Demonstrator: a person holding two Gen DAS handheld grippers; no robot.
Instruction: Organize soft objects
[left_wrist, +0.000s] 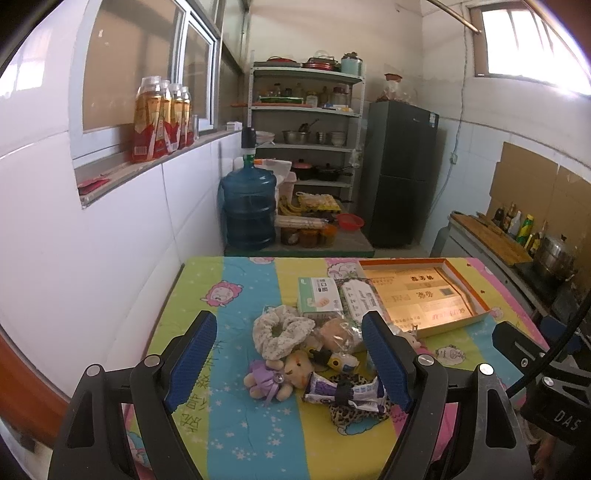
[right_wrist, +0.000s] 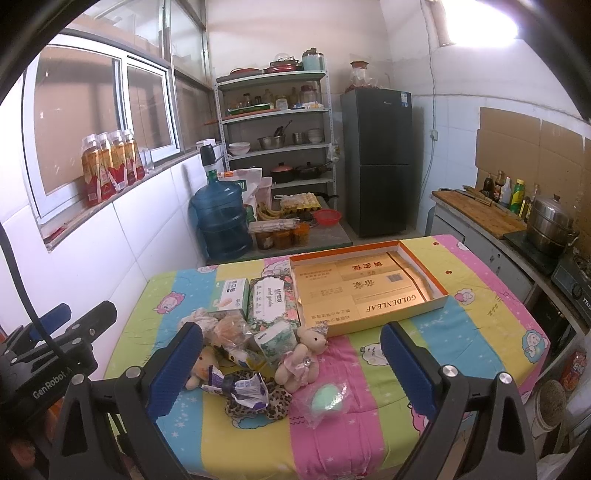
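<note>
A pile of soft things lies on the striped table cover. In the left wrist view I see a lace scrunchie (left_wrist: 279, 331), a small bear in a purple dress (left_wrist: 266, 380), a leopard-print scrunchie (left_wrist: 354, 413) and a crumpled wrapper (left_wrist: 345, 395). My left gripper (left_wrist: 288, 360) hovers open above them, holding nothing. The right wrist view shows a bear in a pink dress (right_wrist: 303, 360), a green sponge in a clear bag (right_wrist: 327, 400) and a tissue pack (right_wrist: 277, 341). My right gripper (right_wrist: 295, 363) is open and empty over them. An open gold box (right_wrist: 364, 288) lies behind the pile.
A mask box (right_wrist: 231, 293) and a floral tissue box (right_wrist: 273, 301) stand at the far side of the pile. Beyond the table are a water jug (right_wrist: 221, 221), shelves (right_wrist: 275, 122), a fridge (right_wrist: 378, 162) and a counter with a pot (right_wrist: 548, 225) at right.
</note>
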